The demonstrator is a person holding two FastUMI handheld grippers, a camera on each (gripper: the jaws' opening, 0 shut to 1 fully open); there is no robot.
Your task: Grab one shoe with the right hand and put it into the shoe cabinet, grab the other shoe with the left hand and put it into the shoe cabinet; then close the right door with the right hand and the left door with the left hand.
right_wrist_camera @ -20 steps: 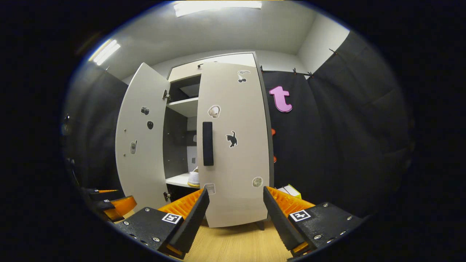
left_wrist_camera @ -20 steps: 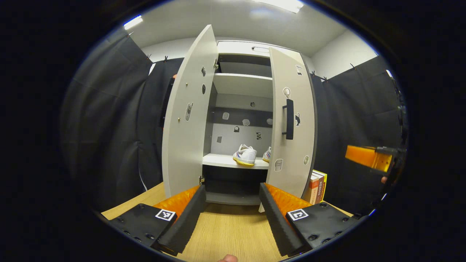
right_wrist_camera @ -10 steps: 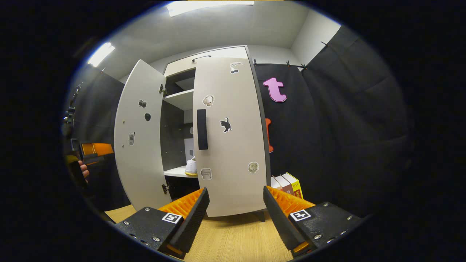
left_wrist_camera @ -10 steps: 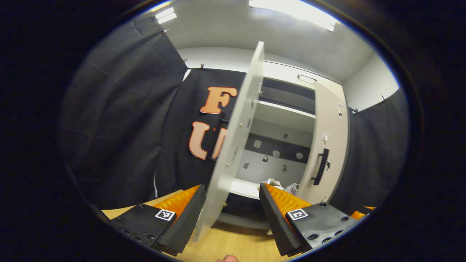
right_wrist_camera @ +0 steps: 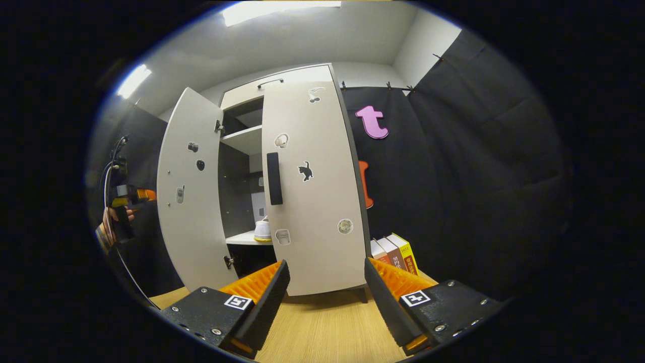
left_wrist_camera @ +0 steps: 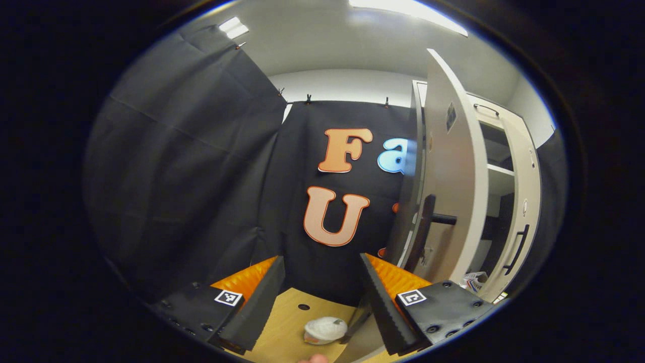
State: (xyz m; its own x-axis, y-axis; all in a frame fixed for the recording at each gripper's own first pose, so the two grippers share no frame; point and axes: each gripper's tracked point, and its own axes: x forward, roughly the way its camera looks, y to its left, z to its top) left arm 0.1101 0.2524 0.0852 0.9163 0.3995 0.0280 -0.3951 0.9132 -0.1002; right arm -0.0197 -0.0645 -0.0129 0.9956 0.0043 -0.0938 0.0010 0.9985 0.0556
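The white shoe cabinet [right_wrist_camera: 247, 146] stands with both doors ajar. A white shoe [right_wrist_camera: 263, 230] with a yellow sole sits on its lower shelf, and part of a shoe [left_wrist_camera: 473, 280] peeps between the doors in the left gripper view. My right gripper [right_wrist_camera: 326, 264] is open with nothing in it, a short way in front of the right door [right_wrist_camera: 312, 191] and its dark handle [right_wrist_camera: 273, 178]. My left gripper [left_wrist_camera: 320, 262] is open, out beyond the left door [left_wrist_camera: 448, 191], whose handle [left_wrist_camera: 426, 227] is to its right. A hand holds that left gripper [right_wrist_camera: 143, 194] left of the left door [right_wrist_camera: 189, 201].
Several books [right_wrist_camera: 393, 250] stand right of the cabinet on the wooden table [right_wrist_camera: 327, 333]. A small white round object [left_wrist_camera: 325, 328] lies on the table [left_wrist_camera: 282, 322] below my left gripper. Black cloth walls close in on both sides.
My left gripper has swung left past the edge of the left door and now faces its outer side. The right gripper has drawn back a little from the right door.
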